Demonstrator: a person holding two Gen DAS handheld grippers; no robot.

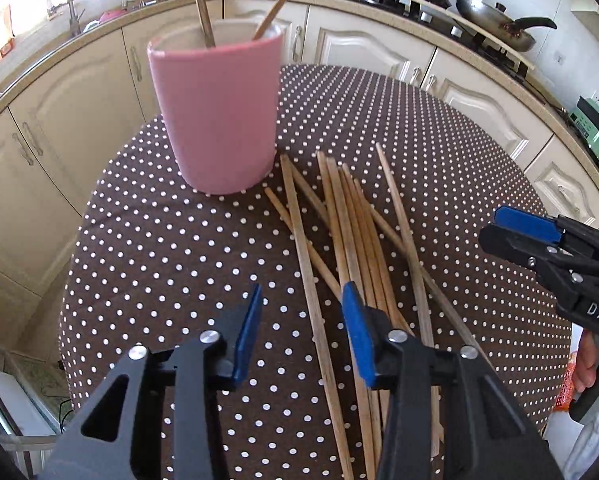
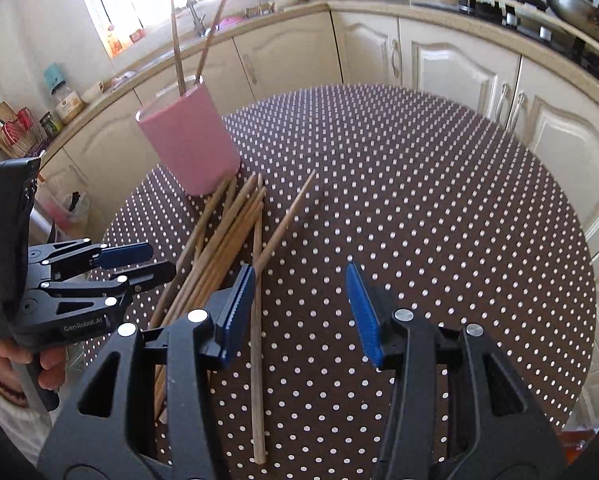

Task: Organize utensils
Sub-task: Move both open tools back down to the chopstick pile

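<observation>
A pink cup [image 1: 219,112] stands on the dotted table and holds two wooden chopsticks [image 1: 201,4]. It also shows in the right wrist view [image 2: 189,140]. A loose pile of several wooden chopsticks [image 1: 351,240] lies on the cloth in front of the cup, also in the right wrist view [image 2: 227,248]. My left gripper [image 1: 301,332] is open and empty just above the near end of the pile. My right gripper [image 2: 299,304] is open and empty, right of the pile; it shows in the left wrist view [image 1: 515,232].
The round table [image 2: 419,200] has a brown cloth with white dots. Cream kitchen cabinets [image 2: 451,68] curve behind it, with a stove and pans [image 1: 495,16] at the back right and a sink [image 2: 195,20] by the window.
</observation>
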